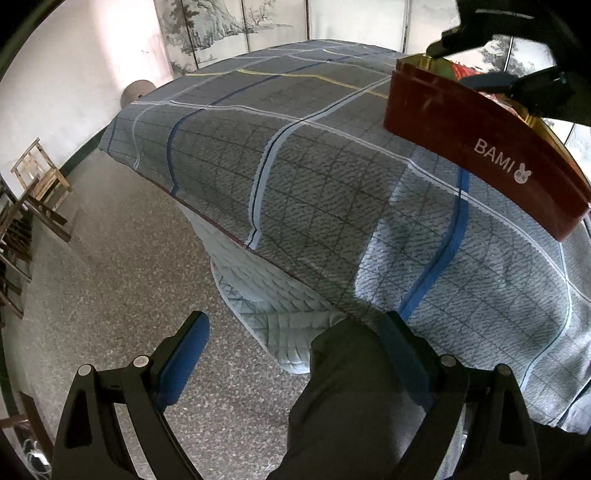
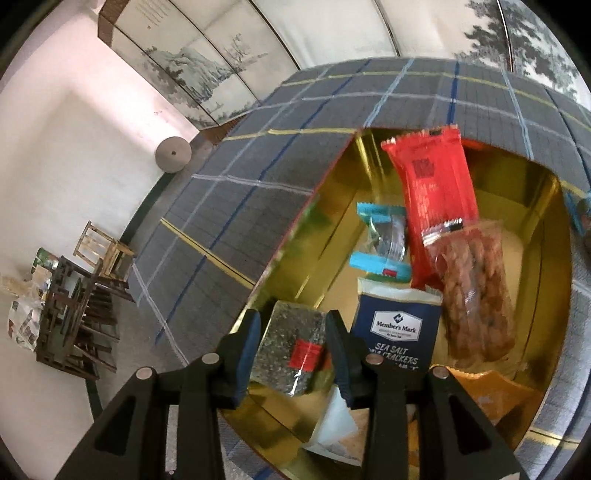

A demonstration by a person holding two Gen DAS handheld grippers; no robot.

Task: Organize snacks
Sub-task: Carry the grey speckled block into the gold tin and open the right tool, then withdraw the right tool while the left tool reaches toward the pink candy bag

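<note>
A red "BAMI" tin [image 1: 480, 147] with a gold inside [image 2: 332, 192] sits on the checked tablecloth. In it lie a red snack pack [image 2: 432, 188], a clear pack of brown sticks [image 2: 476, 291], a blue-ended clear pack [image 2: 384, 240] and a navy sea salt crackers pack [image 2: 399, 328]. My right gripper [image 2: 293, 345] is shut on a grey speckled snack bar with a red label [image 2: 288, 343], held over the tin's near left part; the gripper also shows in the left wrist view [image 1: 476, 59]. My left gripper [image 1: 295, 354] is open and empty, off the table's near edge above the floor.
The table [image 1: 295, 177] is covered in a grey-blue checked cloth. Wooden chairs [image 1: 37, 184] stand at the left wall. A painted folding screen [image 1: 229, 26] stands behind the table. A dark trouser leg [image 1: 351, 406] is below the left gripper.
</note>
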